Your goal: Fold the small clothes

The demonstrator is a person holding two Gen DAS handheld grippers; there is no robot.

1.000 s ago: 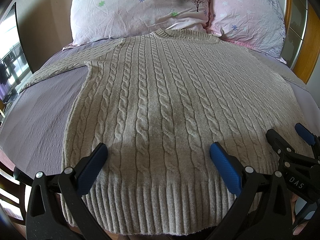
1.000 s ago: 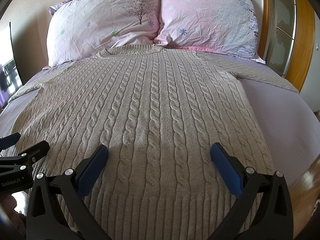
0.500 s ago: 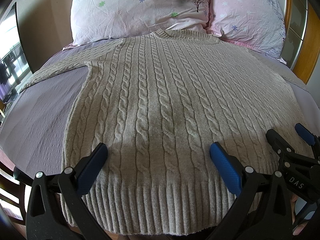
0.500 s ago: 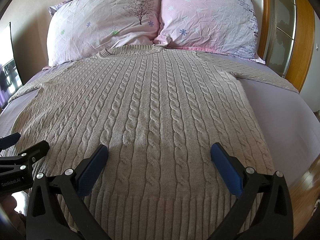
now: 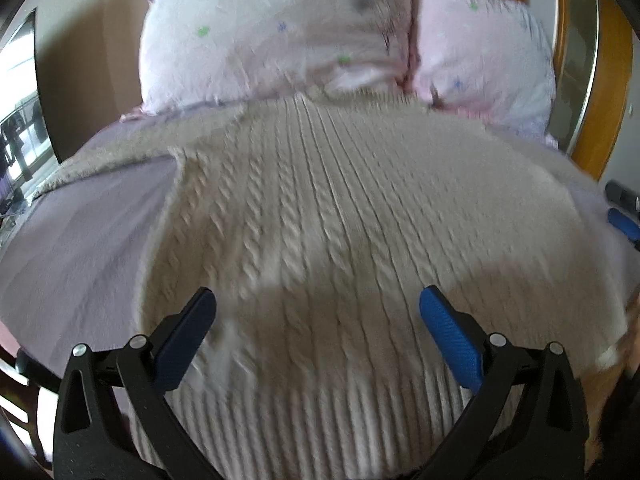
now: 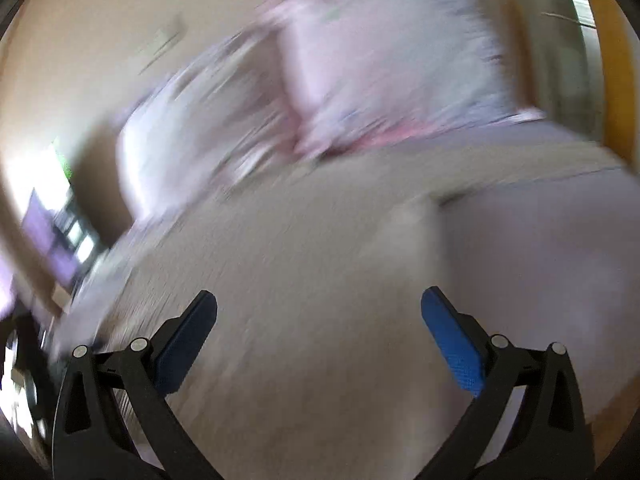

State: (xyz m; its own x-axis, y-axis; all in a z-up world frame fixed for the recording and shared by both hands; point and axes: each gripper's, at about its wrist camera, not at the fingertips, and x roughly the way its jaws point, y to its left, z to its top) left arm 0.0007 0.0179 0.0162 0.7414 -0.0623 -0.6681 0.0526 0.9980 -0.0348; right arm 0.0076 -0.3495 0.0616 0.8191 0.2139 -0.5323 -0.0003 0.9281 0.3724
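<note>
Nearest the cameras, both tools have their jaws spread wide with nothing between them: the left gripper (image 5: 316,320) hangs over the ribbed hem, the right gripper (image 6: 320,324) over the right half of the body, though that view is badly smeared.

The sweater (image 5: 340,208) lies flat and face up on the bed, hem near, collar far, one sleeve (image 5: 120,152) stretched out to the left. It's chunky cable knit, so I'd guess soft, floppy, a bit heavy and stretchy, and not slippery. Pinching the hem corners or a sleeve cuff looks like the sensible hold.

The bedsheet (image 5: 80,248) underneath is lilac and looks smooth. Farther back are two pale pink pillows (image 5: 272,32), then a beige wall and a wooden frame (image 5: 608,80) on the right.
</note>
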